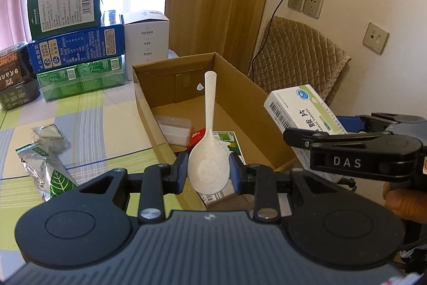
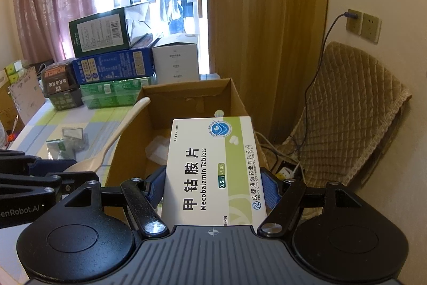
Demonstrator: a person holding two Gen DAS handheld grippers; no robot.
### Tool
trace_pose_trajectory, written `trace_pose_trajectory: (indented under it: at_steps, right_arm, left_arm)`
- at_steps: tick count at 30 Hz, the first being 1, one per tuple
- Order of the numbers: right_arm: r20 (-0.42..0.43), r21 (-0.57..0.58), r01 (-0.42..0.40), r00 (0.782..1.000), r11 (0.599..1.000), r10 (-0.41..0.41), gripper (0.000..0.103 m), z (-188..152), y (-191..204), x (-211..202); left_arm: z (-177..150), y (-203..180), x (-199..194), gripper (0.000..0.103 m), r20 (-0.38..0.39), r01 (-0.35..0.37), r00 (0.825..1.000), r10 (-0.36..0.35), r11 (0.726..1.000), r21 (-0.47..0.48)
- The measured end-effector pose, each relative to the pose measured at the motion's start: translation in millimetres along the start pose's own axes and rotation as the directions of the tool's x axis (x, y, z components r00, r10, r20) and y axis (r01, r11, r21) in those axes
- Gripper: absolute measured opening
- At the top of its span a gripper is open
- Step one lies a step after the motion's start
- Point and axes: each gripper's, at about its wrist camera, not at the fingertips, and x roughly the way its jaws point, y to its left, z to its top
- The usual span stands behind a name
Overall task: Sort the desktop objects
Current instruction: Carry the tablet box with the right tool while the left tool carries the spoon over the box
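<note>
left gripper [image 1: 207, 172]: clamps spoon [image 1: 208, 151] bowl, handle over cardboard box [image 1: 240, 87] for dropping
right gripper [image 2: 213, 188]: grips medicine box [image 2: 216, 167], likewise boxward

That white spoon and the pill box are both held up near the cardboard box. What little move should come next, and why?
Probably ease the left claw forward and open it, dropping the spoon into the cardboard box. The spoon is clamped by its bowl just above the box's near edge, other items already lie inside, and the right claw waits alongside with the medicine box.
</note>
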Motion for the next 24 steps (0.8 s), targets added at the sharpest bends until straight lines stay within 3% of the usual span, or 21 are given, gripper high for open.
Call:
trace_pose_trajectory:
  at_steps: [24]
  right_arm:
    - [-0.04, 0.012, 0.006, 0.999, 1.0, -0.006, 0.068, 19, -22, 58]
  left_arm:
    - [17, 7, 79, 0.027, -0.068, 0.006, 0.998, -0.01, 0.998, -0.058]
